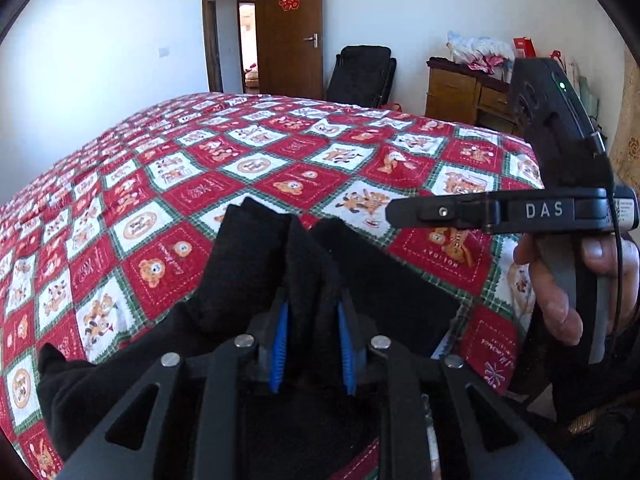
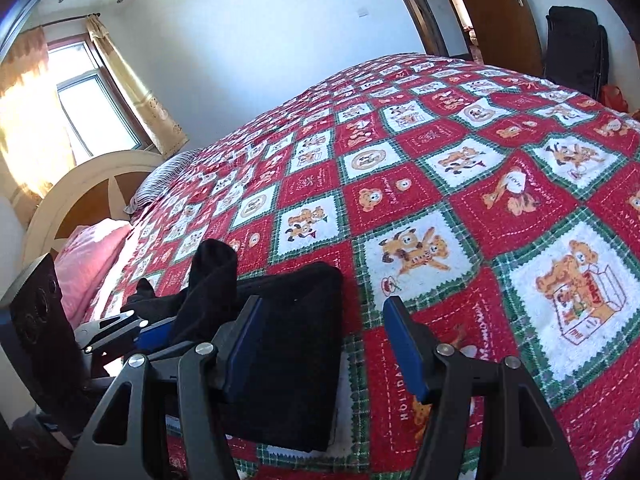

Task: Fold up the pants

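Note:
Black pants [image 1: 248,264] lie bunched on the quilt near the bed's front edge. My left gripper [image 1: 313,320] is shut on a raised fold of them, and the dark cloth fills the gap between its blue pads [image 1: 280,344]. In the right wrist view the pants [image 2: 296,320] show as a flat folded slab, with a loose end standing up beside the left gripper [image 2: 138,326]. My right gripper [image 2: 323,302] stands open over the slab's right edge with nothing between its fingers. The left wrist view shows the right gripper [image 1: 396,212] side-on at the right, held by a hand [image 1: 560,296].
A red, white and green patchwork quilt [image 2: 460,184] covers the whole bed. A pink pillow [image 2: 92,256] and a curved headboard [image 2: 80,184] are at the left. Beyond the bed are a wooden door [image 1: 288,28], a black chair [image 1: 360,72] and a wooden dresser [image 1: 460,92].

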